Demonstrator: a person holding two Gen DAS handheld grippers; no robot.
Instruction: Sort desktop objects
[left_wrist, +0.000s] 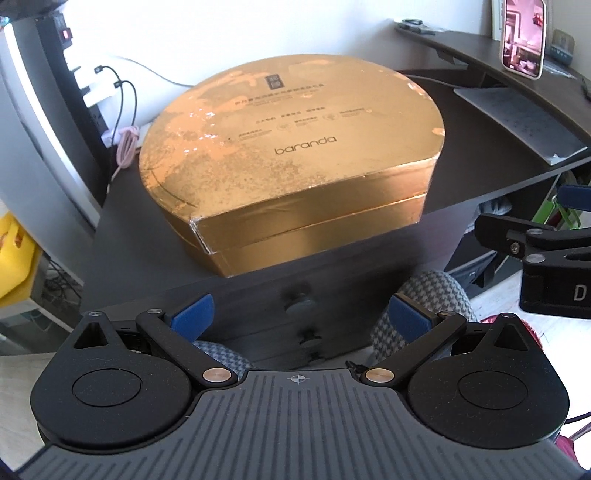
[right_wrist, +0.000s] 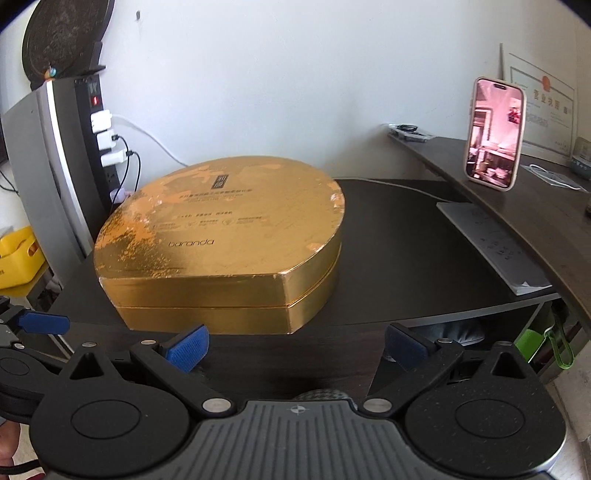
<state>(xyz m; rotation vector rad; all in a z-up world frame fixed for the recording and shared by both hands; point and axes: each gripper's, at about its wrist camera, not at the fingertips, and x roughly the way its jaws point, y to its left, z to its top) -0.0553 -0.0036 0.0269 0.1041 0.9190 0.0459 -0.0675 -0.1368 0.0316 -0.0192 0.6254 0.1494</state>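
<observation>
A large gold box (left_wrist: 288, 147) with a closed lid and the word "baranda" on top lies on the dark desk (left_wrist: 125, 221). The right wrist view shows the same gold box (right_wrist: 221, 236) on the desk (right_wrist: 406, 258). My left gripper (left_wrist: 301, 315) is open, held short of the desk's front edge, with nothing between its blue pads. My right gripper (right_wrist: 295, 345) is open too, below and in front of the box, and holds nothing. The right gripper's tip (left_wrist: 535, 236) shows at the right edge of the left wrist view.
A white pad of paper (right_wrist: 491, 243) lies on the desk right of the box. A phone (right_wrist: 495, 133) stands upright on the raised shelf (right_wrist: 535, 206). A power strip with plugged chargers (right_wrist: 103, 136) stands at the left. A yellow bin (right_wrist: 18, 254) sits lower left.
</observation>
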